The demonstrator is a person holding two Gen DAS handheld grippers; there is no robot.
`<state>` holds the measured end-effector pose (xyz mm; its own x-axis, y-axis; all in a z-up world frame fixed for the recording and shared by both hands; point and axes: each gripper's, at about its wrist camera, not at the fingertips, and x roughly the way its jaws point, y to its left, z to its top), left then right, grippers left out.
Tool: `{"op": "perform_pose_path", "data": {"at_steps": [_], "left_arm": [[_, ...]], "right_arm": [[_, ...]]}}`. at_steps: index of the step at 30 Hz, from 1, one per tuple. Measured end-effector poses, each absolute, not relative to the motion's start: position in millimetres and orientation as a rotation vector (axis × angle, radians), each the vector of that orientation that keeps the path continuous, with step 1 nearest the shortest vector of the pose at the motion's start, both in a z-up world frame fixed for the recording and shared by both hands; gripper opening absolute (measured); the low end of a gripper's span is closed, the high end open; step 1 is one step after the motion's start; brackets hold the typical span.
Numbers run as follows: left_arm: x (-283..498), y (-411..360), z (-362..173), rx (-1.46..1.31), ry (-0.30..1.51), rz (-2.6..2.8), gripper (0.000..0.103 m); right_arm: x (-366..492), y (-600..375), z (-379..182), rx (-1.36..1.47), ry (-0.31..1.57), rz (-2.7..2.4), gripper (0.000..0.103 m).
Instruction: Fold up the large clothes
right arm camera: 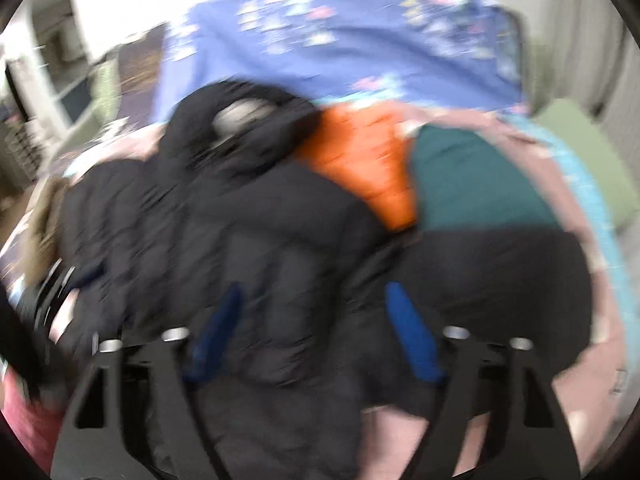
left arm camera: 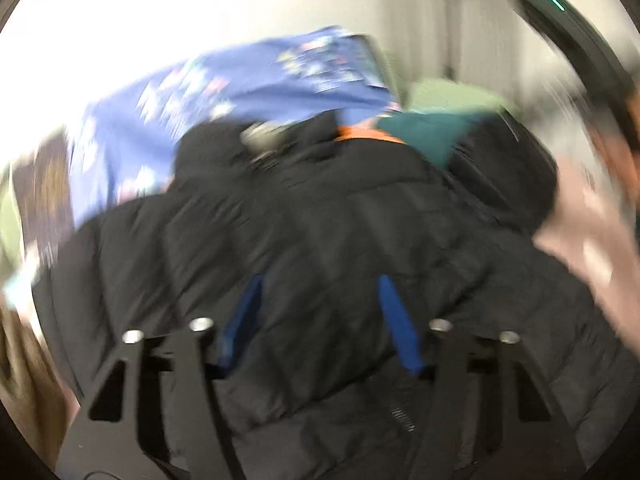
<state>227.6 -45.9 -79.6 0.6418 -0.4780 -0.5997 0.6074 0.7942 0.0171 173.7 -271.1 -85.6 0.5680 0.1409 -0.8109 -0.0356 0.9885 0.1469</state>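
Both views are smeared by motion. A black puffer jacket (left arm camera: 320, 208) (right arm camera: 260, 220) lies heaped on the bed, its hood (right arm camera: 240, 120) at the far end. My left gripper (left arm camera: 320, 284) stands over the jacket's body, and quilted fabric bulges up between its blue pads (left arm camera: 400, 328), filling the gap. My right gripper (right arm camera: 315, 286) is also low over the jacket, with a thick fold between its fingers (right arm camera: 412, 340). The blur hides whether those pads press on the fold.
An orange garment (right arm camera: 360, 160) and a teal one (right arm camera: 480, 184) lie beside the hood. Beneath them are a pink sheet (right arm camera: 572, 360) and a blue patterned cover (right arm camera: 360, 40). A green pillow (right arm camera: 580, 152) sits at the right, with white walls behind.
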Motion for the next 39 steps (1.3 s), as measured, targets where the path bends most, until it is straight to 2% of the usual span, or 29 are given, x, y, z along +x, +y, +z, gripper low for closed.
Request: {"op": "perform_pose_path", "data": {"at_steps": [1,2,4,6,7,10,12,13,15,16,17,19,22,28,32,33,34,35,37,39], "left_arm": [[238.4,-31.2,-83.7,0.151,0.658,-0.632,0.038],[243.0,-22.3,-88.5,0.119,0.683,-0.636,0.037],[247.7,-12.7,-100.7,0.103,0.728,-0.645,0.036],[248.9,-12.9,-111.2,0.137,0.750,-0.650,0.036],[248.9,-14.3,-115.3,0.158,0.756,-0.645,0.036],[261.3,-22.0,-126.3,0.212,0.750,-0.600,0.039],[275.1,-26.4,-130.3,0.209,0.756,-0.571,0.040],[278.7,-26.2,-129.6,0.193,0.759,-0.572,0.043],[279.2,-24.5,-123.7,0.142,0.734,-0.607,0.052],[277.2,-21.9,-122.3,0.132,0.721,-0.620,0.058],[272.4,-22.5,-120.8,0.128,0.704,-0.637,0.060],[267.8,-24.2,-122.1,0.129,0.696,-0.655,0.060],[265.0,-27.0,-124.2,0.120,0.697,-0.679,0.062],[267.5,-19.3,-117.4,0.010,0.667,-0.704,0.067],[270.6,-11.0,-116.0,-0.016,0.661,-0.692,0.068],[272.2,-9.2,-115.8,-0.024,0.661,-0.692,0.068],[274.8,-6.0,-115.6,-0.043,0.663,-0.692,0.068],[276.1,-4.4,-115.4,-0.054,0.663,-0.692,0.068],[279.3,0.2,-116.1,-0.083,0.666,-0.689,0.068],[281.6,6.5,-116.3,-0.110,0.672,-0.681,0.068]], "right_arm": [[175.3,-263.8,-99.4,0.141,0.992,0.140,0.053],[180.5,-256.1,-119.9,0.155,1.040,0.159,0.049],[191.7,-247.0,-153.9,0.125,1.128,0.110,0.047],[203.3,-250.3,-170.6,0.096,1.146,0.043,0.042],[209.0,-253.5,-171.8,0.087,1.130,0.021,0.037],[228.8,-270.0,-159.7,0.052,1.035,-0.082,0.037],[232.1,-276.9,-150.9,0.117,1.058,-0.052,0.037],[230.8,-280.2,-142.3,0.160,1.050,-0.023,0.040],[227.4,-287.4,-110.4,0.218,0.974,0.060,0.057],[227.8,-289.1,-101.9,0.223,0.952,0.070,0.072],[231.7,-292.4,-88.9,0.233,0.923,0.073,0.077],[247.6,-300.8,-73.0,0.288,0.885,0.075,0.078],[300.7,-314.5,-59.4,0.437,0.865,0.098,0.094],[396.0,-340.6,-102.1,0.784,0.980,0.118,0.096],[425.5,-346.5,-128.1,0.970,0.939,0.171,0.095],[431.0,-344.0,-125.9,0.963,0.919,0.184,0.091],[436.0,-340.7,-118.8,0.923,0.895,0.191,0.070],[438.0,-336.4,-113.1,0.888,0.880,0.194,0.043],[434.0,-324.9,-90.6,0.823,0.794,0.263,0.016],[421.8,-313.4,-65.3,0.729,0.688,0.361,0.013]]}}
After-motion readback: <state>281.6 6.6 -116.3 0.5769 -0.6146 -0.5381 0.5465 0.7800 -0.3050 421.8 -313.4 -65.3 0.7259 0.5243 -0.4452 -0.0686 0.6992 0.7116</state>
